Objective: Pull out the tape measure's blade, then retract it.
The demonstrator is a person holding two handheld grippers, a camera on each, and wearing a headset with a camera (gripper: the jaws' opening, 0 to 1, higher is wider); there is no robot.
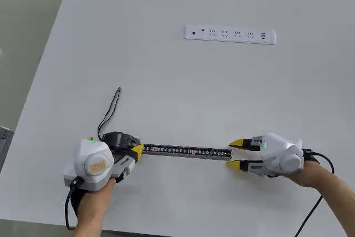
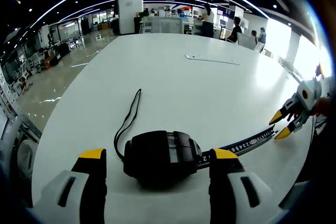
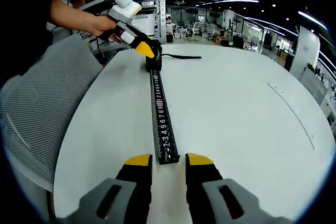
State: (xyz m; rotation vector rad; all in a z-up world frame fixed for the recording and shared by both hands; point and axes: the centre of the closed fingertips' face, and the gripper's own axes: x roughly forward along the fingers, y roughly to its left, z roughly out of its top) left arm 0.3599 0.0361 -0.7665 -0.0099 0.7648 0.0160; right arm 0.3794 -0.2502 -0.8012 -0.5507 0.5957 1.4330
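Note:
The black tape measure case [image 2: 163,158] lies on the white table between the yellow-tipped fingers of my left gripper [image 2: 160,157]. A strip of table shows between the case and the left finger. The case [image 1: 120,140] sits at the near left, and my left gripper [image 1: 132,154] is open around it. Its dark blade [image 1: 186,151] lies pulled out flat to the right. The blade's end [image 3: 168,156] rests just ahead of my right gripper [image 3: 169,162]. That right gripper [image 1: 236,154] is open, touching nothing. A black wrist strap [image 2: 128,119] trails from the case.
A white power strip [image 1: 230,34] lies far back on the table [image 1: 177,92]. The table's near edge runs just behind both hands. In the right gripper view a grey mesh chair [image 3: 42,114] stands off the table's left side.

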